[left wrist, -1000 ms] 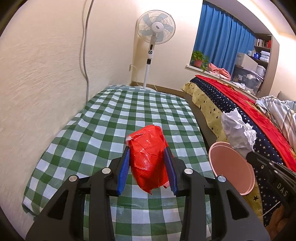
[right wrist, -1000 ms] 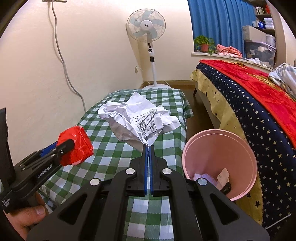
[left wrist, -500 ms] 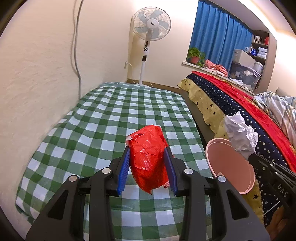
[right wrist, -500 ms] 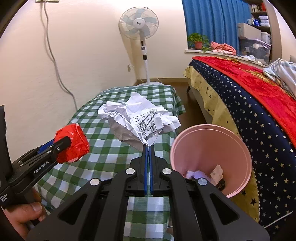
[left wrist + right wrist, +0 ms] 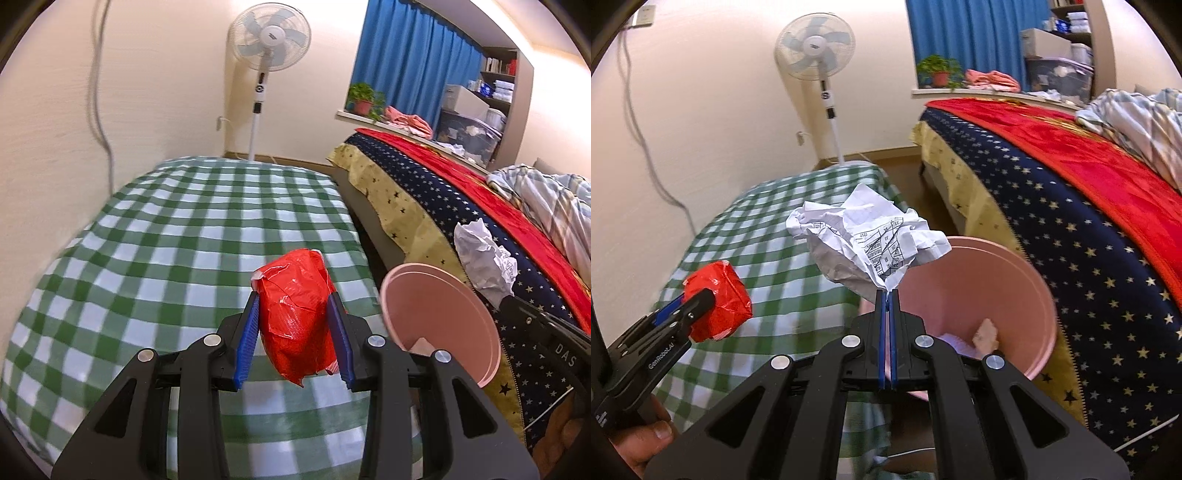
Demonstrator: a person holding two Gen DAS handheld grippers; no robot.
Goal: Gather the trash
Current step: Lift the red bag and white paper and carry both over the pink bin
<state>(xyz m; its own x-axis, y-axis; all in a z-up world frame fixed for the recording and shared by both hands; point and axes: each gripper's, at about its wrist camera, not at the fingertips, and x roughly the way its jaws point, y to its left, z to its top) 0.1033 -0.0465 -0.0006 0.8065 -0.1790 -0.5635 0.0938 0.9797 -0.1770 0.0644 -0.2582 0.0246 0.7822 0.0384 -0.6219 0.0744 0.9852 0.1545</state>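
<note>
1. I am holding a red wad in my left gripper, its blue pads pressing on both sides of it, the jaws spread only as far as the wad's width.
2. The wad is hanging above the near end of the table, which is wearing a green checked cloth, and it is not touching the cloth.
3. I am pinching a crumpled paper in my right gripper, the jaws nearly together on a thin bottom corner of it.
4. The paper is standing up from the tips, printed with small boxes and numbers, and is sitting over the near left rim of the pink bin.
5. The bin is standing between the table and the bed, just beside the table's edge, tilted mouth toward me in both views.
6. Inside the bin, some pale scraps are lying at the bottom, partly hidden behind my right gripper.
7. From the left wrist view, the bin is showing just right of the wad, with the paper above its far rim.
8. From the right wrist view, my left gripper with the wad is sitting off to the left, over the table, well apart from the bin.
9. A fan is standing by the wall beyond the table.
</note>
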